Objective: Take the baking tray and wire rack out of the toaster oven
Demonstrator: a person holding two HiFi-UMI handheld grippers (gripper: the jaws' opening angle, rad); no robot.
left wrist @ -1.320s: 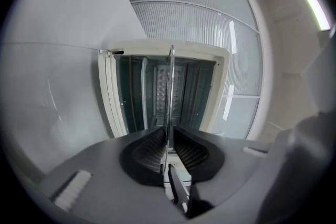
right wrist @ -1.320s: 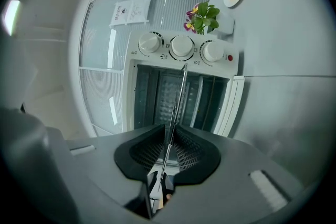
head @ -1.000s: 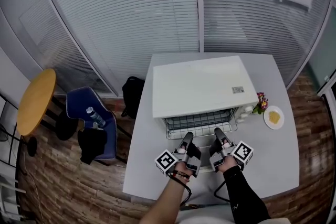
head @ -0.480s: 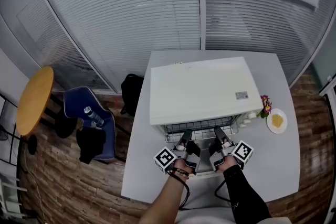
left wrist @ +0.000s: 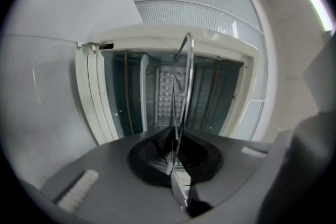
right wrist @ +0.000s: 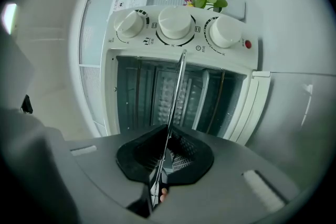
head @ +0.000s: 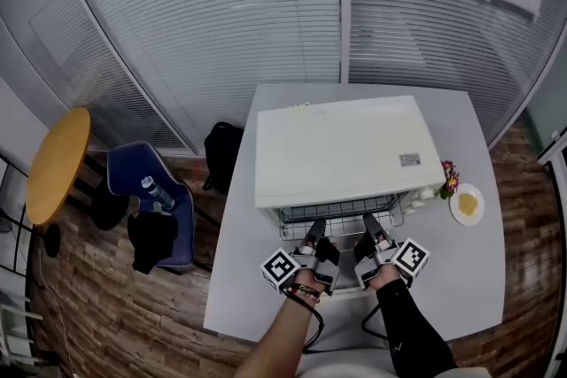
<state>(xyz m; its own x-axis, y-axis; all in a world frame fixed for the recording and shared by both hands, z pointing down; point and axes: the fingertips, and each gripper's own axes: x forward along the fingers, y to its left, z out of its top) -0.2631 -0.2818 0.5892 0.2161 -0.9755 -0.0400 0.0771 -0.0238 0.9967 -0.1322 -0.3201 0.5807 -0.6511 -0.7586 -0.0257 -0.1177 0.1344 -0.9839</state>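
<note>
A white toaster oven stands on the pale table with its front open toward me. The wire rack sticks partly out of the opening. My left gripper is shut on the rack's front edge at the left, and my right gripper is shut on it at the right. In the left gripper view the rack's bar runs edge-on into the shut left gripper. In the right gripper view a thin metal edge sits in the shut right gripper. I cannot pick out the baking tray separately.
The oven's three knobs are on its right side. A small plate of yellow food and a flower sprig sit right of the oven. A blue chair, a black bag and a round yellow table stand left of the table.
Both grippers stay at the rack's front edge. The left one has edged a little toward the oven. The head view has shifted slightly.
</note>
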